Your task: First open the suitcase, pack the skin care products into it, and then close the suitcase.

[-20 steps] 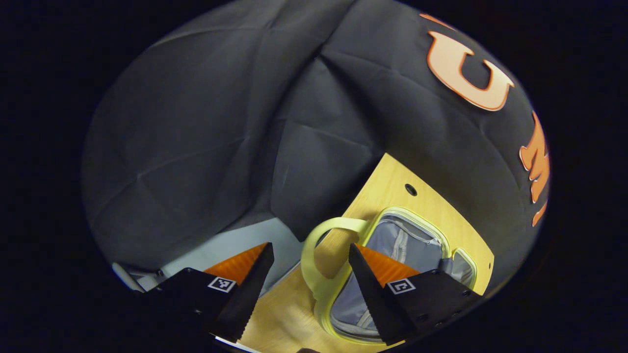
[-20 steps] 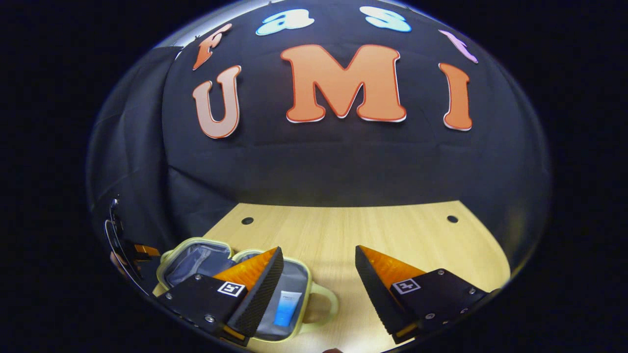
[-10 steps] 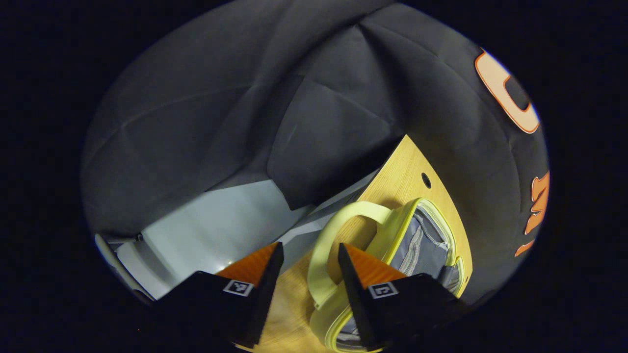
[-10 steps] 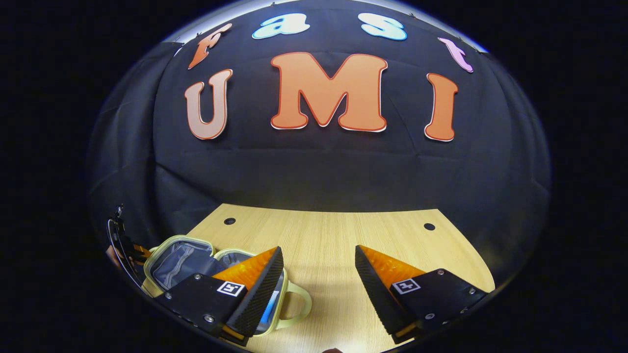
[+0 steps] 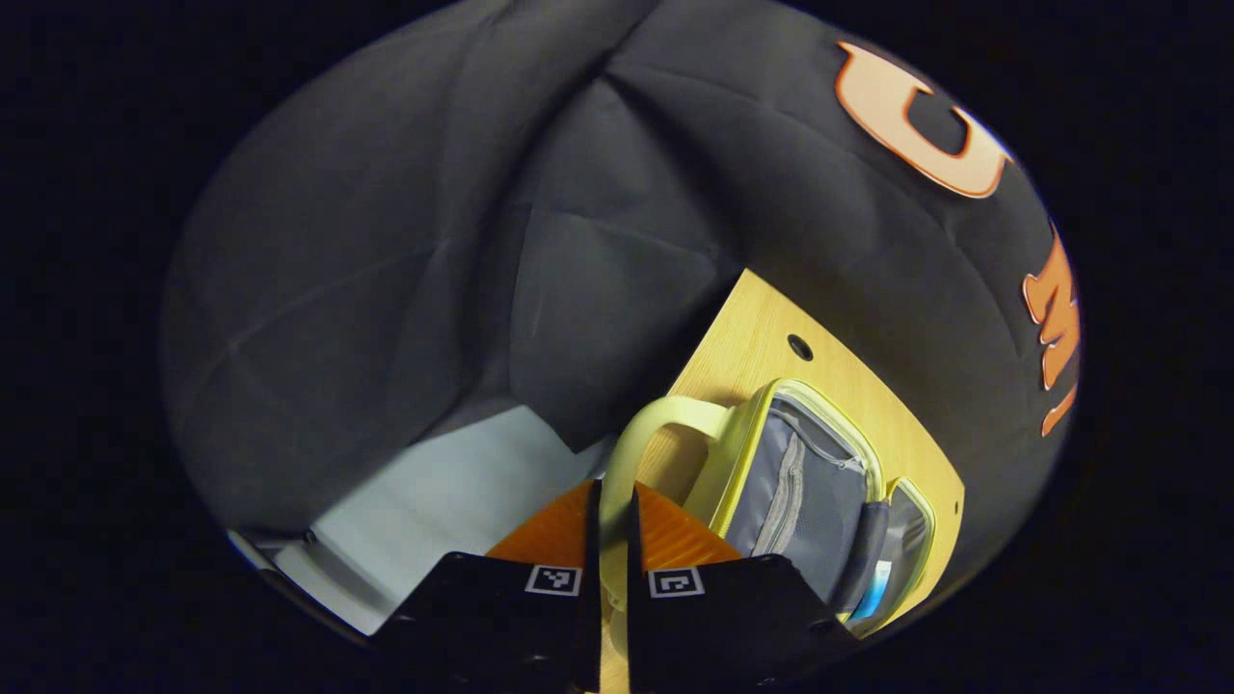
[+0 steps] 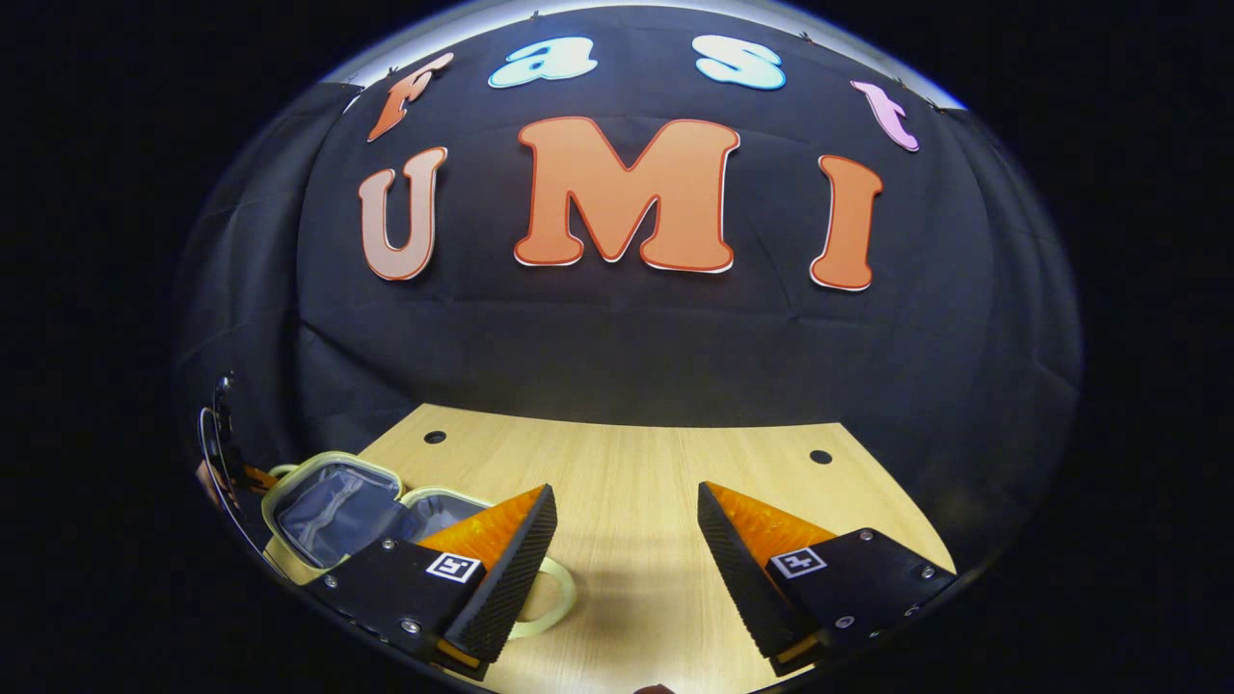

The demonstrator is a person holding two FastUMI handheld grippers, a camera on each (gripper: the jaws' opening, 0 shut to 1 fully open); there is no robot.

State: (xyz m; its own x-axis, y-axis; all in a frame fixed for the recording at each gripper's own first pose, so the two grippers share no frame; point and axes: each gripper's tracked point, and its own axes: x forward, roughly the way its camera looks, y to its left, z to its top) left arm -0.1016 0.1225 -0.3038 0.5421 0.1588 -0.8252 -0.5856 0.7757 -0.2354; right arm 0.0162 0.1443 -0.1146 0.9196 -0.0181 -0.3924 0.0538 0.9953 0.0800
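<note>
A second ago our left claw (image 5: 608,540) was wide open, but now it has pinched the handle (image 5: 631,445) of the open suitcase (image 5: 805,482) on the table (image 6: 656,482), so we can close it next, while our right claw (image 6: 627,549) stays open.

Suitcase (image 6: 328,506) on table (image 6: 627,482), left

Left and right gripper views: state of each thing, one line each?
Suitcase: open, both halves spread on the table.
Handle: pinched between the left gripper fingers.
Skin care tube: inside the far half.
Left gripper: shut on the handle.
Right gripper: open, holding nothing, above the table.
</note>
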